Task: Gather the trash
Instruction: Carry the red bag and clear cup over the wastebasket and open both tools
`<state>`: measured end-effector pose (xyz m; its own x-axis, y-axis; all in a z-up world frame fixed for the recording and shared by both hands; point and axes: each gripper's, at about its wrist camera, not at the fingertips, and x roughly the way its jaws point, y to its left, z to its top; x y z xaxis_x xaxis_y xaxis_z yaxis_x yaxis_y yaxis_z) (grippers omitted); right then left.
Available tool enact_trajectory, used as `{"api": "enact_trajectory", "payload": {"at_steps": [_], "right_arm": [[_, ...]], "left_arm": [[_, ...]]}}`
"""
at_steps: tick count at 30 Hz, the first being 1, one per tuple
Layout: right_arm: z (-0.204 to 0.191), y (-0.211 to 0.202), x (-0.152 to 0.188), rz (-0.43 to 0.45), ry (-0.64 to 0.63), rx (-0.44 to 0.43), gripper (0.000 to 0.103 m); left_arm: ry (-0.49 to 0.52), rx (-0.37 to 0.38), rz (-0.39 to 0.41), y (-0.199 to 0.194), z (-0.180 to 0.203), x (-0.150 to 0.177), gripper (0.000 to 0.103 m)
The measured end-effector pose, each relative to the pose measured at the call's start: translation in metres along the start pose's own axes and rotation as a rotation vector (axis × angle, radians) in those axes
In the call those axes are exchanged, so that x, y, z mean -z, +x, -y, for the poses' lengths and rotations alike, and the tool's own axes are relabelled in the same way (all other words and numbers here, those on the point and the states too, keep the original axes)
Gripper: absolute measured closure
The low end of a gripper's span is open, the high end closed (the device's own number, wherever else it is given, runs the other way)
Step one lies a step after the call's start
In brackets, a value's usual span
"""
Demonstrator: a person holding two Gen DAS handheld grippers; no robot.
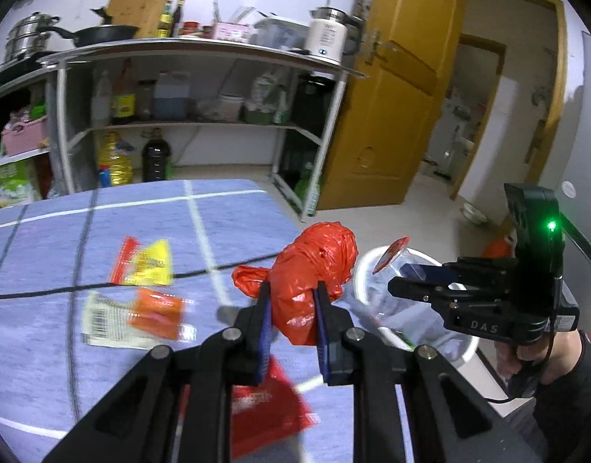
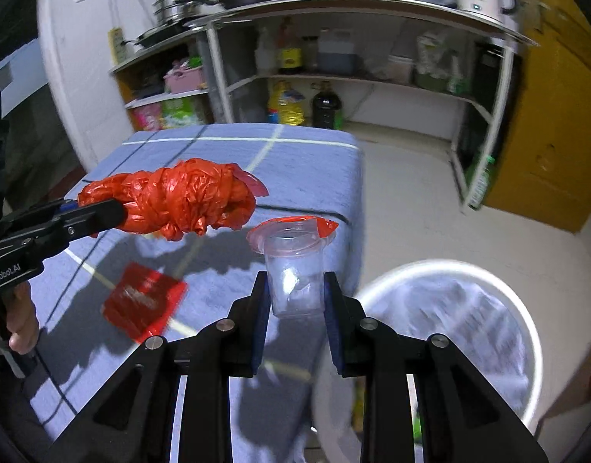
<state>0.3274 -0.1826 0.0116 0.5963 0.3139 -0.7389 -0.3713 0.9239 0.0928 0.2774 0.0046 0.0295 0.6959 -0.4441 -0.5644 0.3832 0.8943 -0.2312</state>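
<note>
Your left tool [image 1: 293, 305] was pinching a crumpled red plastic bag [image 1: 314, 270], its blue-padded fingers pressed into the bag's lower part, and you held the bundle in the air over the edge of the bench [image 1: 44, 231], which was covered with a blue cloth with white and dark grid lines. Your right tool [image 2: 295, 297] was clamped on a clear plastic cup [image 2: 293, 270] with a partly peeled red foil lid, gripping it by its lower wall and holding it upright, just past the bench's edge and near the round white bin [image 2: 527, 328] lined with a clear bag that stood on the floor beside the bench. On the bench lay a flat red packet [image 2: 143, 301] just below the left tool, and farther out a yellow and red wrapper [image 1: 146, 262] and an orange and white wrapper with a barcode [image 1: 133, 318], close to each other. A thin black cable [image 1: 102, 285] ran across the cloth between those two wrappers. Behind the bench stood a metal kitchen shelf [image 1: 202, 48] carrying bottles and pans, with a yellow wooden door [image 1: 399, 96] to its right.
</note>
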Motion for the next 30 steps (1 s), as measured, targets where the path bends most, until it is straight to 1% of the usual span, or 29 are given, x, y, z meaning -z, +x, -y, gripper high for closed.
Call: {"api": "enact_trajectory", "payload": {"at_steps": [8,17,22,30], "right_arm": [[0.052,-0.042,0.042,0.019,0.104,0.066,0.075],[0.101,-0.061,0.077,-0.002,0.19,0.115,0.075],[0.119,-0.062,0.091,-0.018,0.211,0.134,0.075],[0.141,-0.048,0.107,-0.072,0.255,0.149,0.075]], "left_arm": [[0.024,0.078,-0.041,0.027,0.064,0.006,0.083],[0.025,0.149,-0.1,0.066,0.122,0.016,0.083],[0.026,0.156,-0.133,0.087,0.143,0.023,0.083],[0.004,0.125,-0.167,0.104,0.151,0.028,0.082]]}}
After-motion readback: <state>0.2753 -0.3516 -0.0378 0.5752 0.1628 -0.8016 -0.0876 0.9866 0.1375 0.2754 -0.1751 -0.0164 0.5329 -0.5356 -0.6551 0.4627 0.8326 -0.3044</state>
